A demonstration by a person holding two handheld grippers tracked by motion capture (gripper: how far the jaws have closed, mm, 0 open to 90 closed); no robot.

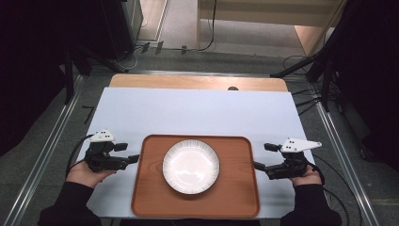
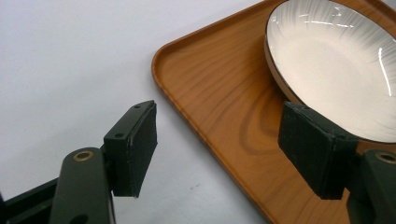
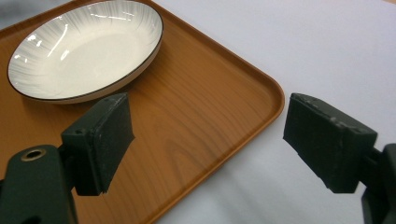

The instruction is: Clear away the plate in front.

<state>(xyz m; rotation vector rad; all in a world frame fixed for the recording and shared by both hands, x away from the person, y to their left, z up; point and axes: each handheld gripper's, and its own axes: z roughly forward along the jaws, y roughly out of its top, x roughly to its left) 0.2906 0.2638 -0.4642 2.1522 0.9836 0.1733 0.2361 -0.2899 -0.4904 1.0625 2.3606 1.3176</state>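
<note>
A white plate (image 1: 191, 166) is being carried on a wooden tray (image 1: 151, 197) — flanked by the left gripper (image 1: 127, 153) and right gripper (image 1: 262, 156), jaws wide, empty.

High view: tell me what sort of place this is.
Probably a lab or recording bench, not a home. A white sheet covers the table, metal rails run along both sides, cables trail over the floor, and a person holds a gripper in each hand beside a tray with one plate.
</note>
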